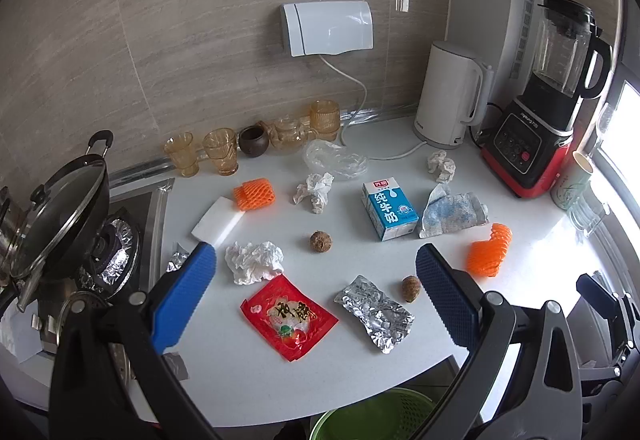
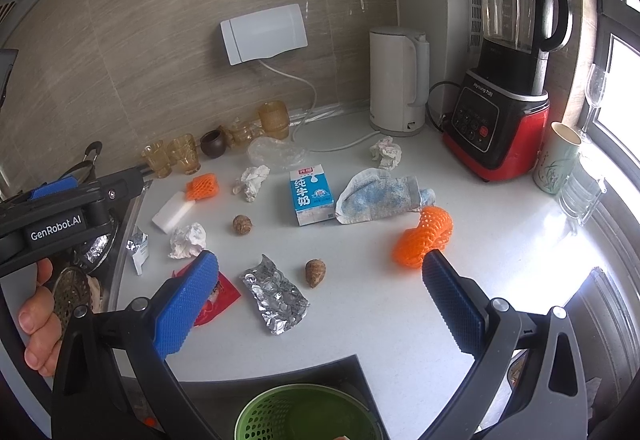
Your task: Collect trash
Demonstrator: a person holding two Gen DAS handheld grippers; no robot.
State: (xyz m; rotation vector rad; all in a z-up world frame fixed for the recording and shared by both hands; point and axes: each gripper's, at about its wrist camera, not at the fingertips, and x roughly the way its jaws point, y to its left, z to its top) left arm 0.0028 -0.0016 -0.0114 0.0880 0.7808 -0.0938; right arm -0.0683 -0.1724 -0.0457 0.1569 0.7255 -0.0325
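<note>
Trash lies scattered on the white counter [image 1: 248, 368]: a red snack wrapper [image 1: 289, 316], a foil wrapper [image 1: 374, 314], crumpled tissues [image 1: 254, 262], a blue milk carton [image 1: 389, 208], two orange foam nets [image 1: 489, 250] [image 1: 255, 193] and two brown pits [image 1: 319, 240]. My left gripper [image 1: 316, 260] is open and empty above the wrappers. My right gripper [image 2: 320, 268] is open and empty above the foil wrapper [image 2: 275, 294] and a pit [image 2: 315, 272]. A green bin [image 2: 306, 414] stands below the counter's front edge.
A kettle [image 1: 450, 95], a blender [image 1: 540, 99], amber glasses [image 1: 220, 151] and a teapot stand along the back wall. A stove with a lidded pan [image 1: 60, 207] is at the left. A cloth mitt [image 1: 450, 211], a clear plastic bag [image 1: 334, 157] and a white sponge [image 1: 218, 224] lie on the counter.
</note>
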